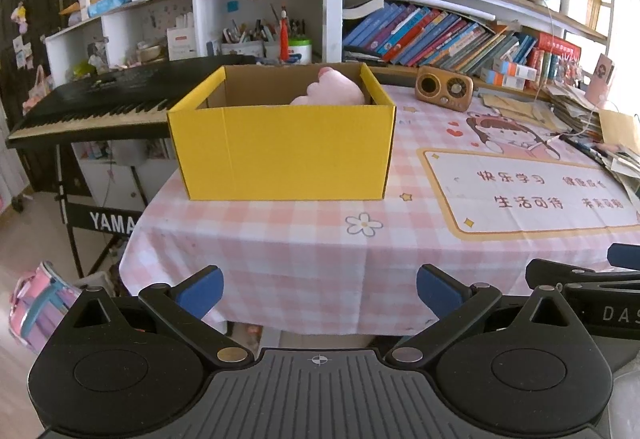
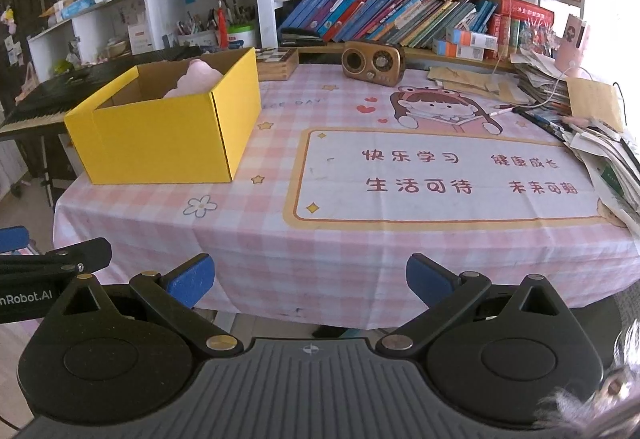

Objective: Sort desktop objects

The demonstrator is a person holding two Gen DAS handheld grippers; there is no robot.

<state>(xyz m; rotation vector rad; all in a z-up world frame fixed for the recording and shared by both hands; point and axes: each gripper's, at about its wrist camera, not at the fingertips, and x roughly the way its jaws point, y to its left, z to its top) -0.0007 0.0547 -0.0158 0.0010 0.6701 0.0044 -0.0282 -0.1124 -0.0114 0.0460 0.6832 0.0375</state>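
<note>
A yellow cardboard box (image 1: 284,151) stands open on the left part of the table, with a pink plush toy (image 1: 334,89) inside it. The box also shows in the right wrist view (image 2: 168,131), with the plush (image 2: 196,79) peeking above its rim. My left gripper (image 1: 319,289) is open and empty, held at the table's front edge, well short of the box. My right gripper (image 2: 310,279) is open and empty, also at the front edge, to the right of the left one.
A pink checked tablecloth (image 2: 360,247) with a cartoon print covers the table. A brown retro radio (image 2: 372,63) and a small wooden box (image 2: 278,63) stand at the back. Piles of papers (image 2: 600,143) lie at the right. A black keyboard (image 1: 92,107) stands left of the table.
</note>
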